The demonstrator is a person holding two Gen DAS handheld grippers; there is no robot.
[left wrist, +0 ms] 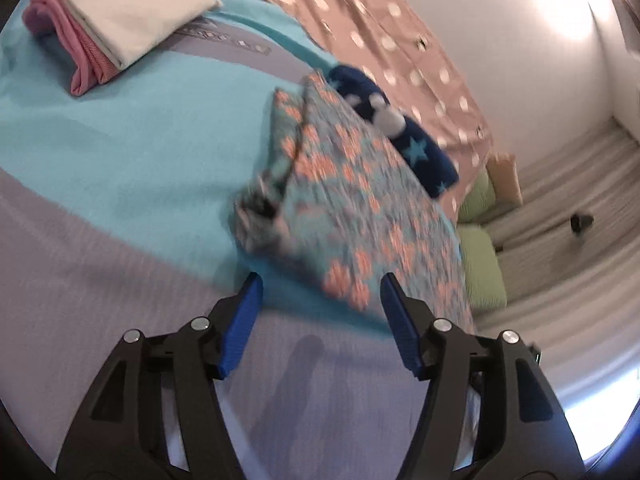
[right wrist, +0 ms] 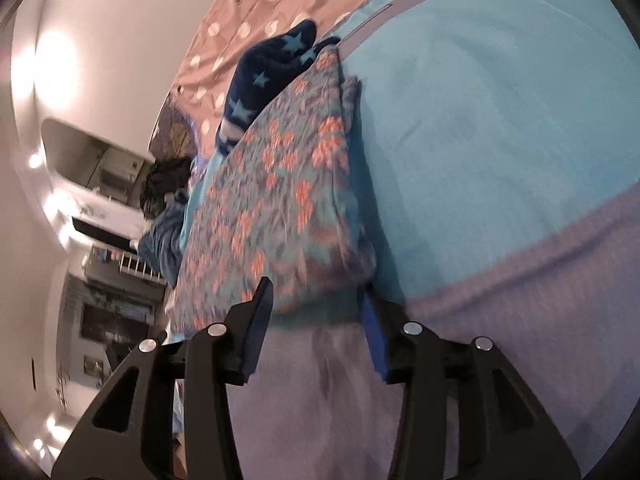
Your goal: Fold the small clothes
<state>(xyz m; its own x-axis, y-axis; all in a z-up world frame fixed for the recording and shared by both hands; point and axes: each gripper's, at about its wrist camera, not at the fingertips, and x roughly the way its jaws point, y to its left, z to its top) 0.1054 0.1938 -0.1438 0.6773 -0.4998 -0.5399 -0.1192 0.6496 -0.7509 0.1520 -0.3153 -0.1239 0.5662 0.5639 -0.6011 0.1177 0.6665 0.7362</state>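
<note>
A folded teal garment with orange flowers (left wrist: 360,208) lies on the teal and grey bedspread (left wrist: 120,140). My left gripper (left wrist: 320,284) is open just short of its near corner, and the blue pads do not press on the cloth. In the right wrist view the same floral garment (right wrist: 280,200) lies straight ahead. My right gripper (right wrist: 316,292) is open at its near edge, with the cloth's hem between the fingertips but not clamped. A navy garment with light blue stars (left wrist: 400,128) (right wrist: 272,68) lies against the floral one's far side.
A folded pink and white stack (left wrist: 100,28) sits at the far left of the bed. A beige polka-dot cover (left wrist: 380,40) runs along the wall side. Green cushions (left wrist: 480,272) lie beyond the bed's edge. A dark heap of clothes (right wrist: 164,184) lies past the floral garment.
</note>
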